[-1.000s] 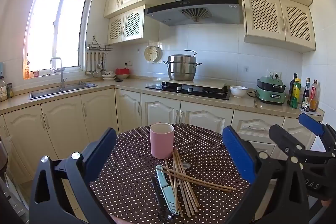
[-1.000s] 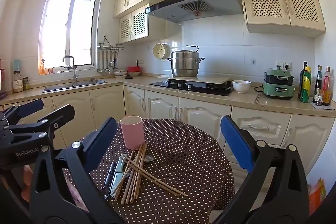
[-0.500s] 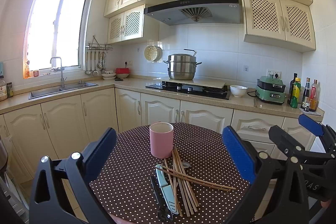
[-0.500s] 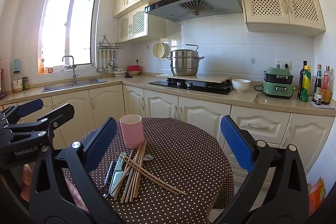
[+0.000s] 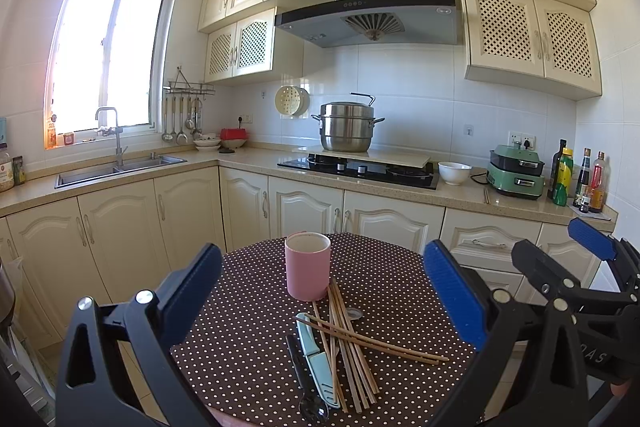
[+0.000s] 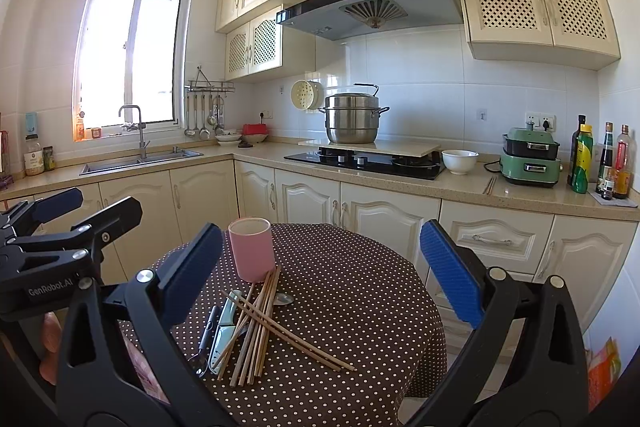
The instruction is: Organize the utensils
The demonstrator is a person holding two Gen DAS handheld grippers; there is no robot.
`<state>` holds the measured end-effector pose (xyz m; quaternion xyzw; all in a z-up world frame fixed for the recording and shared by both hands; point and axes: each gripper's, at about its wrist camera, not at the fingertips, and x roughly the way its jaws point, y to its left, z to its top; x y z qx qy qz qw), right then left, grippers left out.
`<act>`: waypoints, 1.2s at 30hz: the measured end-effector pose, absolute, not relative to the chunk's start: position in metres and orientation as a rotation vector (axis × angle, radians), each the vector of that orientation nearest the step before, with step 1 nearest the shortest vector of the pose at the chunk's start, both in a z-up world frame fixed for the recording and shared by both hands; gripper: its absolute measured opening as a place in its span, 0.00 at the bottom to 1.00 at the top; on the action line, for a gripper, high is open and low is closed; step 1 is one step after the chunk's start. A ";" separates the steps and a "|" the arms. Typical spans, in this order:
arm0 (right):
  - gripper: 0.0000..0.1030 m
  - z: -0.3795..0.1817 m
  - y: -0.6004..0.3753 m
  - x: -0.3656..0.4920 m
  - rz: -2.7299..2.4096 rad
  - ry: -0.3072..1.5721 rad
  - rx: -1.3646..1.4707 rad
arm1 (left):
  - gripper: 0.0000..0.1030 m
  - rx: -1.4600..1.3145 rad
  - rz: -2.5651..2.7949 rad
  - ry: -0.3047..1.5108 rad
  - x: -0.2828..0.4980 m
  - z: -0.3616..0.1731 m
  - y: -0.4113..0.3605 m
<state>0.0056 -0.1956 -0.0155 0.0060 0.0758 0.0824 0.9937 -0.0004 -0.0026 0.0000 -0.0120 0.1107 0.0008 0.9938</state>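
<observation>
A pink cup point(image 5: 307, 265) point(image 6: 252, 249) stands upright on a round table with a brown polka-dot cloth point(image 5: 392, 287) point(image 6: 360, 291). In front of it lies a loose pile of wooden chopsticks point(image 5: 352, 343) point(image 6: 260, 323), a pale green knife point(image 5: 316, 355) point(image 6: 224, 331), a black-handled spoon point(image 5: 306, 383) point(image 6: 204, 339) and a metal spoon point(image 5: 353, 313) point(image 6: 283, 299) partly under the chopsticks. My left gripper point(image 5: 322, 301) is open and empty, above the near table edge. My right gripper point(image 6: 320, 275) is open and empty, to the right of the left one.
Behind the table run cream kitchen cabinets with a counter: sink point(image 5: 116, 169) at left, hob with steel pot point(image 5: 347, 127), white bowl point(image 5: 454, 172), green appliance point(image 5: 516, 173) and bottles point(image 5: 576, 175) at right. The other gripper shows at each view's side.
</observation>
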 end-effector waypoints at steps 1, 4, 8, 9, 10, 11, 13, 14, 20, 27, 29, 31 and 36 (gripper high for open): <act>0.94 -0.015 -0.196 0.006 0.165 0.152 0.011 | 0.96 -0.024 0.001 0.223 0.000 0.000 -0.003; 0.94 -0.015 -0.195 0.006 0.165 0.152 0.012 | 0.96 -0.025 0.002 0.223 0.000 0.000 -0.003; 0.94 -0.015 -0.195 0.006 0.165 0.153 0.012 | 0.96 -0.024 0.001 0.222 0.000 0.000 -0.003; 0.94 -0.015 -0.195 0.006 0.165 0.153 0.012 | 0.96 -0.025 0.001 0.224 0.000 0.000 -0.003; 0.94 -0.015 -0.195 0.006 0.165 0.153 0.012 | 0.96 -0.025 0.002 0.223 0.000 0.000 -0.003; 0.94 -0.015 -0.195 0.006 0.165 0.153 0.013 | 0.96 -0.025 0.002 0.224 0.000 0.000 -0.001; 0.94 -0.015 -0.194 0.006 0.165 0.154 0.013 | 0.96 -0.024 0.002 0.224 0.000 0.000 -0.001; 0.94 -0.015 -0.194 0.006 0.165 0.154 0.012 | 0.96 -0.025 0.001 0.224 0.000 0.000 -0.001; 0.94 -0.017 -0.193 0.006 0.166 0.158 0.014 | 0.96 -0.026 0.002 0.226 0.001 -0.001 -0.001; 0.94 -0.018 -0.192 0.006 0.166 0.159 0.016 | 0.96 -0.026 0.003 0.229 0.005 -0.003 0.001; 0.94 -0.019 -0.191 0.008 0.166 0.162 0.016 | 0.96 -0.027 0.005 0.231 0.007 -0.004 0.003; 0.94 -0.022 -0.189 0.011 0.166 0.166 0.016 | 0.96 -0.026 0.005 0.235 0.009 -0.006 0.002; 0.94 -0.026 -0.190 0.017 0.172 0.187 0.026 | 0.96 -0.026 0.007 0.249 0.015 -0.010 0.001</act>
